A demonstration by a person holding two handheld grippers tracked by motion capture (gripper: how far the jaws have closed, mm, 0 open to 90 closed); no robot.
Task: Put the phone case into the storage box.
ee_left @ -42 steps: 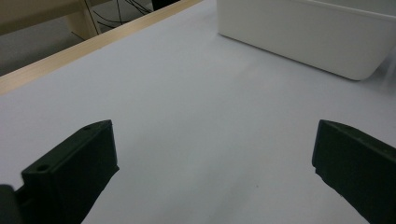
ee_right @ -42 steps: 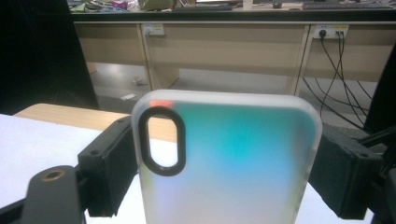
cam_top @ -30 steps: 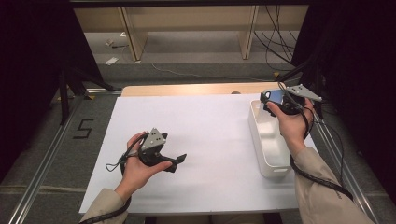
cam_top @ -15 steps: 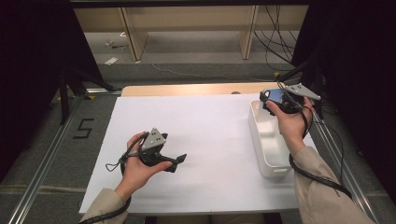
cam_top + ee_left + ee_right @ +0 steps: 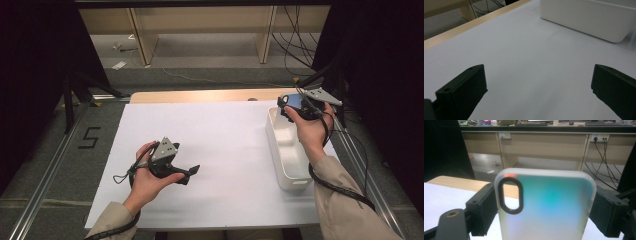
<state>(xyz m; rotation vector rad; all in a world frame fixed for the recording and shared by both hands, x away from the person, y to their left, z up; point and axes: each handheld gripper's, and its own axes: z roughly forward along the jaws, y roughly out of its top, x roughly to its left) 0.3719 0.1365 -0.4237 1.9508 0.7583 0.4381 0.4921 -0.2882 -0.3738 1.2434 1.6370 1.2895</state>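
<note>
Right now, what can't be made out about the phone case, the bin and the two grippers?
- Phone case: lower end cut off by the bottom edge, right gripper view.
- White bin: part of its inside hidden by the right hand, high view.
- Left gripper: jaw bases cut off by the frame, left gripper view.

The phone case runs off the bottom edge of the right gripper view, its lower part unseen. In the high view the right hand covers most of it and part of the white bin at the surface's right edge.
</note>
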